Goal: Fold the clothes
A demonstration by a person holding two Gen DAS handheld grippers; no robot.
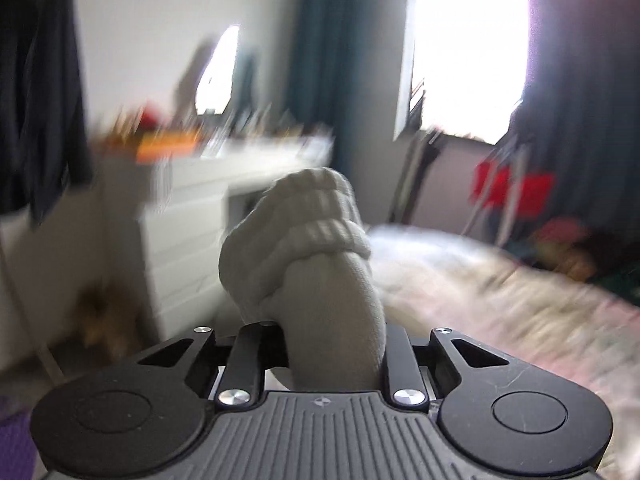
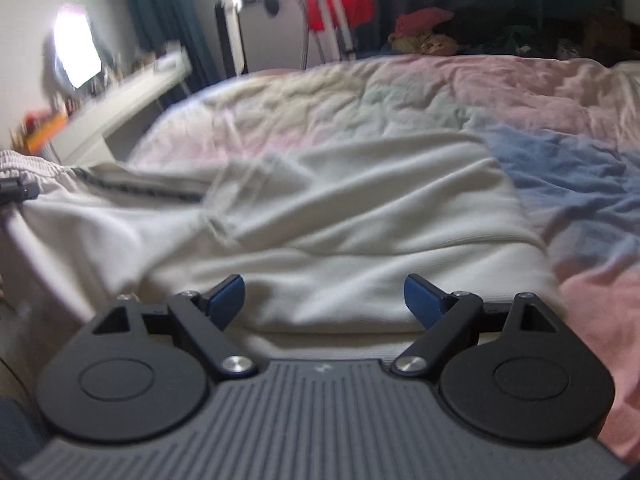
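The left gripper (image 1: 334, 332) pinches a bunched ribbed cuff of the cream garment (image 2: 320, 216), lifted up. The right gripper (image 2: 324, 296) hangs spread over this garment, which lies on the bed (image 2: 520, 92). No writing is readable. Behind stand a white dresser (image 1: 192, 216), teal curtains (image 1: 320, 60) and a bright window (image 1: 472, 48).

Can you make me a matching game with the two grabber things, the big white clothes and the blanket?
Things:
1. left hand-held gripper
2. right hand-held gripper
3. cream garment
4. bedspread

States:
A. pink and blue, rumpled
B. open, nothing between its pads
C. shut on a ribbed cream cuff
D. spread out on the bed, dark zipper showing

Pairs: 1-C, 2-B, 3-D, 4-A
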